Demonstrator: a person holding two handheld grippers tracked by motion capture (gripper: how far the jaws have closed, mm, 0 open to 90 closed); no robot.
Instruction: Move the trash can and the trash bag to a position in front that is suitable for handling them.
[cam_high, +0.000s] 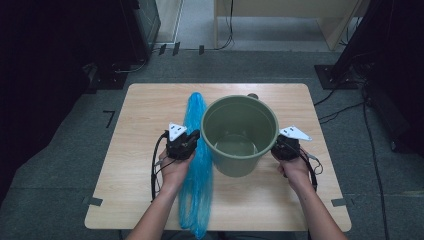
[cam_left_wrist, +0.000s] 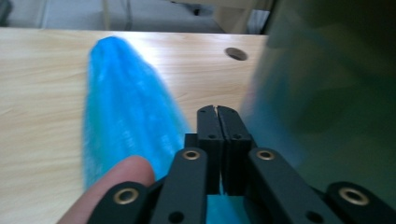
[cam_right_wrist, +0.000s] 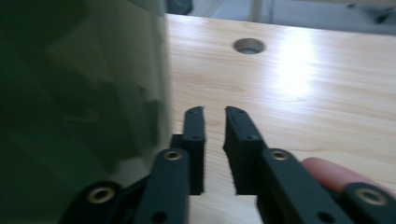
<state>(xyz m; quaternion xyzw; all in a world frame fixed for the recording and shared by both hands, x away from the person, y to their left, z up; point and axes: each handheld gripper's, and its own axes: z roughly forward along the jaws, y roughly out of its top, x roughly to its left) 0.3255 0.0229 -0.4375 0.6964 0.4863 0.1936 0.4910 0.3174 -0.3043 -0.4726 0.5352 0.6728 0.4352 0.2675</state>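
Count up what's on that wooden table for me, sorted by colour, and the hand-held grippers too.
Green: 1, the bucket
Blue: 1, the bunched plastic bag
Black: 2, the left gripper and the right gripper
Total: 4

You had a green plastic bucket (cam_high: 240, 134) standing upright and empty at the middle of the tabletop (cam_high: 145, 110). Just beside it, on your left, a long bundle of blue plastic film (cam_high: 196, 165) lay stretched lengthwise, its near end reaching the tabletop's front edge.
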